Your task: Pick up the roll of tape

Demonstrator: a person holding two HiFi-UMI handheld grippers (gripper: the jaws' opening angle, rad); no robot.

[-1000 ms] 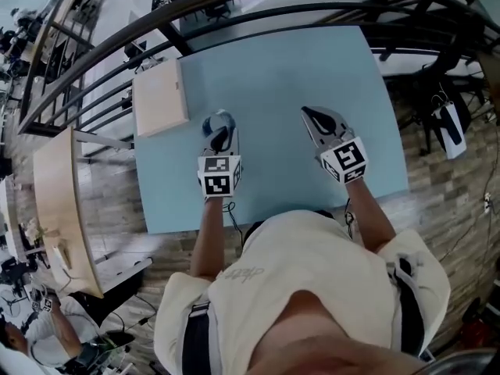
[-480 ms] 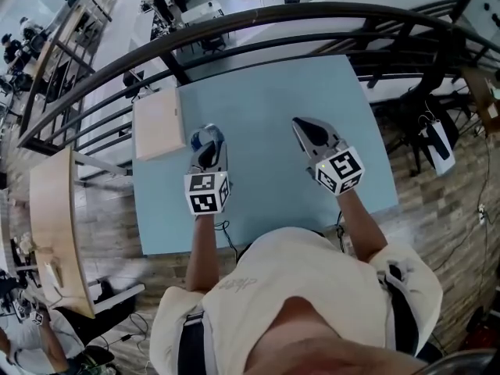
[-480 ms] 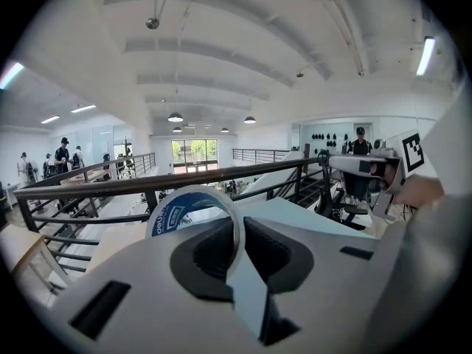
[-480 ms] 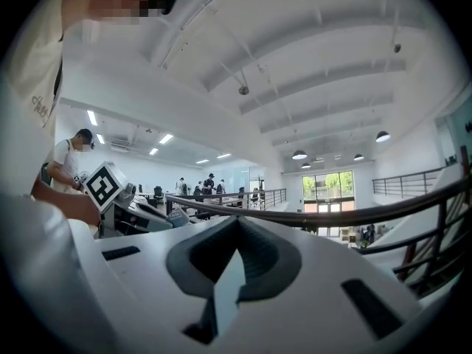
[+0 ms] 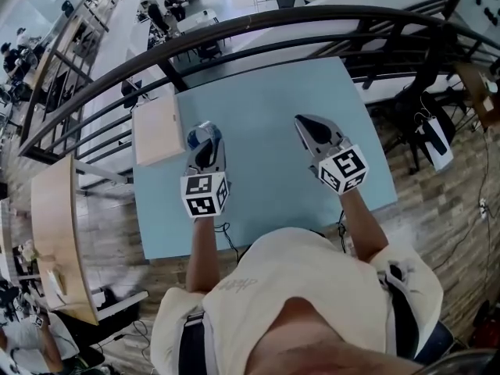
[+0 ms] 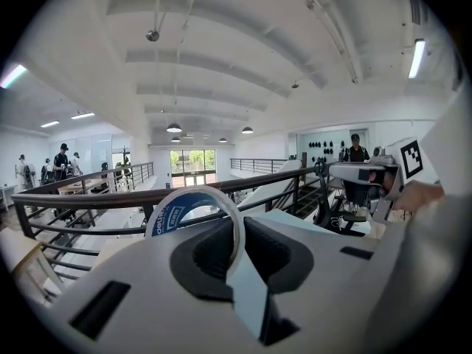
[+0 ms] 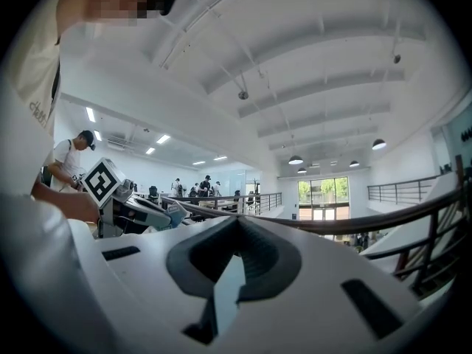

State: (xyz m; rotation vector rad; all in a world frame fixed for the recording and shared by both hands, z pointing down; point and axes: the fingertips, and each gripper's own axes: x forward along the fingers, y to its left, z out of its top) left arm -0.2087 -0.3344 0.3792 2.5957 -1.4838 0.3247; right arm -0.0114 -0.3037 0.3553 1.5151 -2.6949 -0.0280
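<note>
Where the left gripper [image 6: 236,253] comes to its tip, its two jaws are pinched nearly together on the one roll of tape [image 6: 177,209]. They grip the wall of the ring, so the roll stands on edge, with its blue-printed inner face showing on the left jaw's side. From the head view the same left gripper [image 5: 205,143] points away from the person over the left half of the table [image 5: 266,92], with the roll of tape [image 5: 200,137] at its far end. That view does not show how far the roll stands clear of the surface.

There are two grippers in all, each carrying one marker cube. The right gripper [image 7: 234,260] has its jaws closed tip to tip with nothing between them. In the head view the right gripper [image 5: 308,127] hangs over the right half of the table, well apart from the left one, and its nose is angled slightly toward the far left.

Further out there is one pale blue table and one flat wooden board [image 5: 158,127] lying at its far left corner. One dark curved railing [image 5: 258,22] runs past the far edge, with an open hall beyond it.
</note>
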